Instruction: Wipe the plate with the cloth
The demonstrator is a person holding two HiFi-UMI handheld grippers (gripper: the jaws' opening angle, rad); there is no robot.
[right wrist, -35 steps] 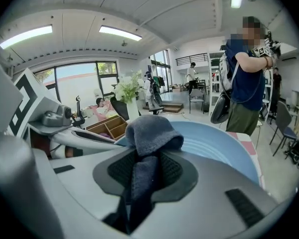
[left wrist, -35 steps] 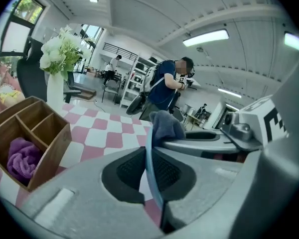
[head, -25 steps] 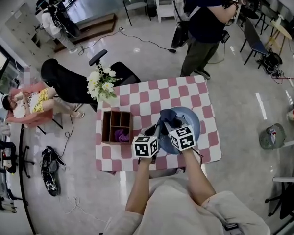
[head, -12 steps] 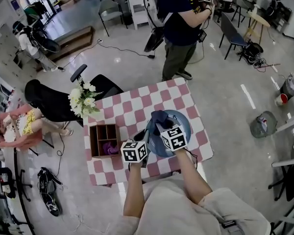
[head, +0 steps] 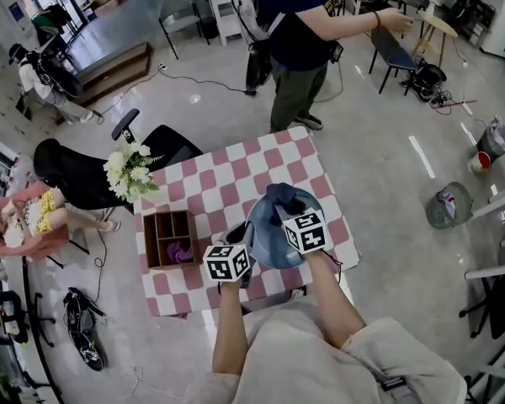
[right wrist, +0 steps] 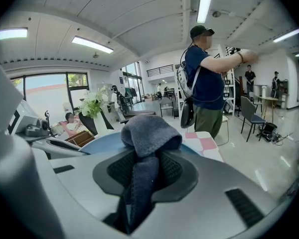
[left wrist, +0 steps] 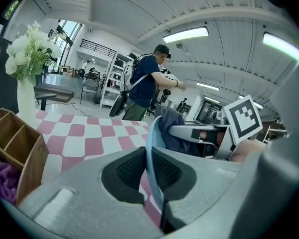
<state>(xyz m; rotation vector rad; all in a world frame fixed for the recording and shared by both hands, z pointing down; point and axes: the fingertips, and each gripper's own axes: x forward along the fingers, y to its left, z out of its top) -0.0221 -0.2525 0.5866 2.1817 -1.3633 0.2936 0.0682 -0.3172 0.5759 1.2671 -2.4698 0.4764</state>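
Note:
A light blue plate is held tilted above the checked table, its rim pinched edge-on between the pads of my left gripper. My right gripper is shut on a dark blue-grey cloth that bulges out past its jaws and rests against the plate's face. In the head view the cloth lies on the plate's far part. From the left gripper view, the right gripper reaches across the plate with the cloth bunched at its tip.
A pink and white checked table holds a wooden compartment box with something purple inside, and a vase of white flowers at its far left corner. A person stands just beyond the table's far edge. Chairs stand around.
The head camera has shifted, so the table sits lower left in view. The plate has tipped up more and the cloth has moved across its far part. The standing person stretched out an arm.

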